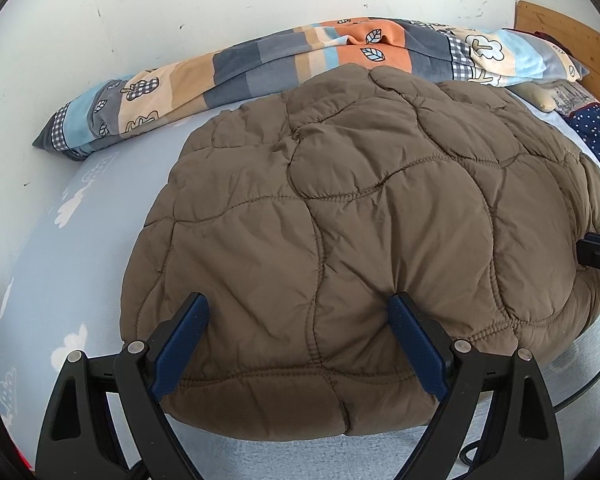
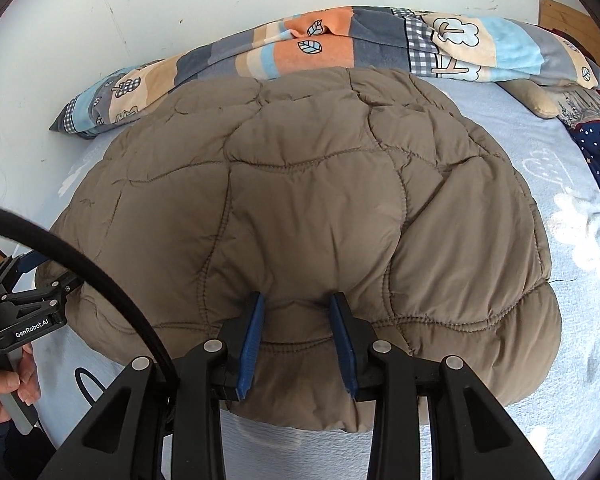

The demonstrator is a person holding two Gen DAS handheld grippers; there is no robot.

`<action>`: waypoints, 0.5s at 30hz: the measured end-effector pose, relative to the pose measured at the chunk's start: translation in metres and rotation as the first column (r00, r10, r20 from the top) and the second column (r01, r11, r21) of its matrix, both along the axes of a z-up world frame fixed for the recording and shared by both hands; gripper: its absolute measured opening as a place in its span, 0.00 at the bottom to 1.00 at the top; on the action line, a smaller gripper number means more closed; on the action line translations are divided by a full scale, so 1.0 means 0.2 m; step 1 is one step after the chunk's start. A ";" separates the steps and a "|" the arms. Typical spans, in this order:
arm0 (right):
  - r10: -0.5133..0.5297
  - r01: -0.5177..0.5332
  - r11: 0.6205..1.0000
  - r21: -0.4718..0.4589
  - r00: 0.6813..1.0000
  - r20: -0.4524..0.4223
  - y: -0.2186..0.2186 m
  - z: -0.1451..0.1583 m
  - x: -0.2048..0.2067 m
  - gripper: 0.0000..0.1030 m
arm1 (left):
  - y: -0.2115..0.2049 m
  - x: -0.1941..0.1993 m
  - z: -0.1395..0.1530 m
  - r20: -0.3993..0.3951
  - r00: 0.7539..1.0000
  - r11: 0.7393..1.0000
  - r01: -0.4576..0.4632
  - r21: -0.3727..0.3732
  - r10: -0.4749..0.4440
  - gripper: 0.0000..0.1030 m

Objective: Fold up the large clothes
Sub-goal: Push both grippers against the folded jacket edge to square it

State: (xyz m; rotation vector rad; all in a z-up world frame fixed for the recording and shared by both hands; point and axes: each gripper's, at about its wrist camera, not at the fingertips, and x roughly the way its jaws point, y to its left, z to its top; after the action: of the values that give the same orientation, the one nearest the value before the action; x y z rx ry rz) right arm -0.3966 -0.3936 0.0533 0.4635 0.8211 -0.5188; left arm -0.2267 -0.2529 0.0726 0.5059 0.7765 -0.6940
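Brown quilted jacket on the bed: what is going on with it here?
A person is folding a brown quilted jacket on a light blue bed sheet, a handheld gripper in each hand. The left gripper has its jaws wide apart, resting on the near edge without pinching it. The right gripper has its jaws narrowed around a bunched ridge of the padding near the hem. The jacket lies as a compact bundle, with a rolled patterned blanket behind it along the wall.
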 end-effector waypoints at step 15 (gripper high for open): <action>0.010 -0.010 1.000 0.028 1.000 -0.007 -0.02 -0.03 0.02 0.36 | -0.01 -0.01 -0.02 0.008 1.000 1.000 0.007 0.012 -0.007 0.90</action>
State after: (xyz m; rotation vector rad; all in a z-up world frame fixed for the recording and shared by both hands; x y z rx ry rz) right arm -0.3933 -0.3981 0.0470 0.4830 0.8382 -0.5008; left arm -0.2277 -0.2547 0.0679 0.5227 0.7720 -0.6937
